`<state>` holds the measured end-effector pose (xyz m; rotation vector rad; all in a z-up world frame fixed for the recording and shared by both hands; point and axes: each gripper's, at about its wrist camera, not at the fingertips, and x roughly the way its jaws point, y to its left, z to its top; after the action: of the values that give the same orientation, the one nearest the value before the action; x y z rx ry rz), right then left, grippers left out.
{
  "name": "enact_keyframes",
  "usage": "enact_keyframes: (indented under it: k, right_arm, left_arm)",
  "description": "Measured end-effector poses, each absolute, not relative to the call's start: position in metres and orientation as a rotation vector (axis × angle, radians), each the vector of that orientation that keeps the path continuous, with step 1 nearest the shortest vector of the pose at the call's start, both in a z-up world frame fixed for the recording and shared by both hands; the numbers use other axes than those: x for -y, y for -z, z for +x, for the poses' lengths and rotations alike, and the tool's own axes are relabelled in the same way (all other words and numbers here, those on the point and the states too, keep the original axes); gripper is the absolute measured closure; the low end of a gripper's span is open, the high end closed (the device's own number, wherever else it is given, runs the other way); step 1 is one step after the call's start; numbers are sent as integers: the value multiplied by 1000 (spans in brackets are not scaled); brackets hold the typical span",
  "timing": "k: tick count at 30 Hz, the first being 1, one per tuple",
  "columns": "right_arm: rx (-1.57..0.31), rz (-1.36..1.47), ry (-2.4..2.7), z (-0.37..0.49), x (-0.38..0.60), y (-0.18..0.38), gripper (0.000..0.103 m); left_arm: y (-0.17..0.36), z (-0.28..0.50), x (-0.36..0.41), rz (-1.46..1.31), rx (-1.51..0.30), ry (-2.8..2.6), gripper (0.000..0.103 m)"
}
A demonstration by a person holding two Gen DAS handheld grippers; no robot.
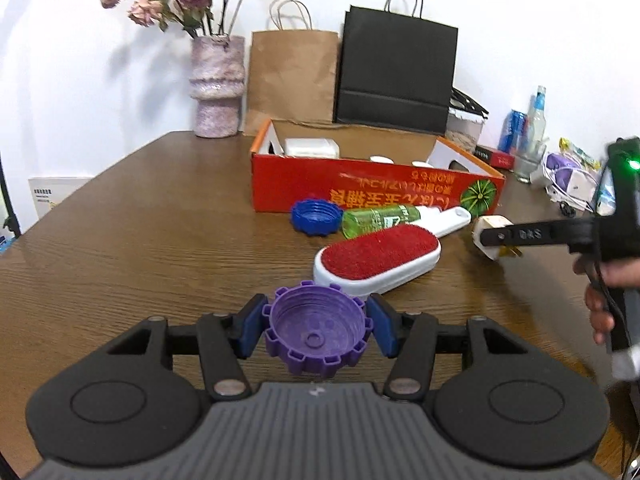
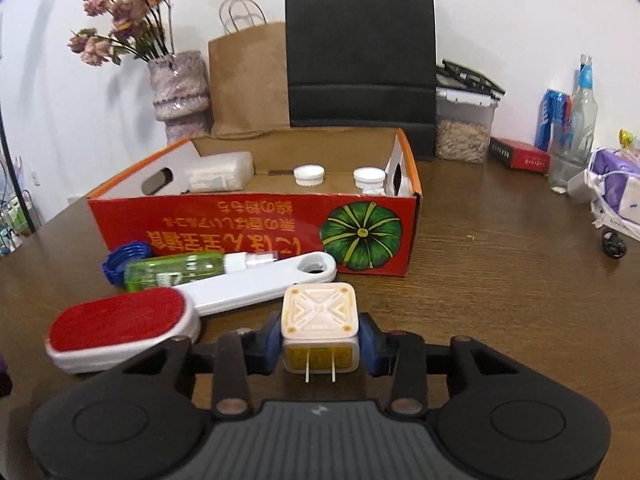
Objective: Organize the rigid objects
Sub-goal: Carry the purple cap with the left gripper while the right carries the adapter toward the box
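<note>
Brown wood-grain table (image 1: 140, 220) against a white wall, pretty cluttered. Left gripper (image 1: 317, 330) is clamped on a purple toothed cap (image 1: 318, 330), open side facing up, blue pads touching it on both sides. Right gripper (image 2: 319, 336) is squeezed onto a cream plug adapter (image 2: 318, 326), held between the pads with its two prongs pointing back toward the camera and its patterned face up and forward.

Just ahead of the purple cap, slightly right, lies a lint brush (image 1: 378, 260), red pad up, its long white handle running away to the upper right. From the right gripper that same brush sits ahead-left, the handle's end just beside the adapter. Past it a green spray bottle (image 2: 176, 270) lies on its side along the handle, with a blue cap (image 2: 124, 260) at its far left end.

Further ahead is the red cardboard box (image 2: 240, 228), open top, with a white packet (image 2: 220, 170) and two white caps (image 2: 308, 176) inside. Behind it stand a vase of dried flowers (image 2: 180, 96), a brown paper bag (image 2: 248, 84) and a black one (image 2: 360, 52).
</note>
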<state>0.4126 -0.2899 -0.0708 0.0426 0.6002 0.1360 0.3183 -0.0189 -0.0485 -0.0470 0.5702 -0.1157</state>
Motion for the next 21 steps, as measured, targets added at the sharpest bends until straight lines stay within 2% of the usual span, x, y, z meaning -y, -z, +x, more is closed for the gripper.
enact_keyframes:
  k: [21]
  right_arm:
    - [-242,21,-181,164,242,11,65]
  left_arm:
    - [-18,176,-5,-78,-289,57,47]
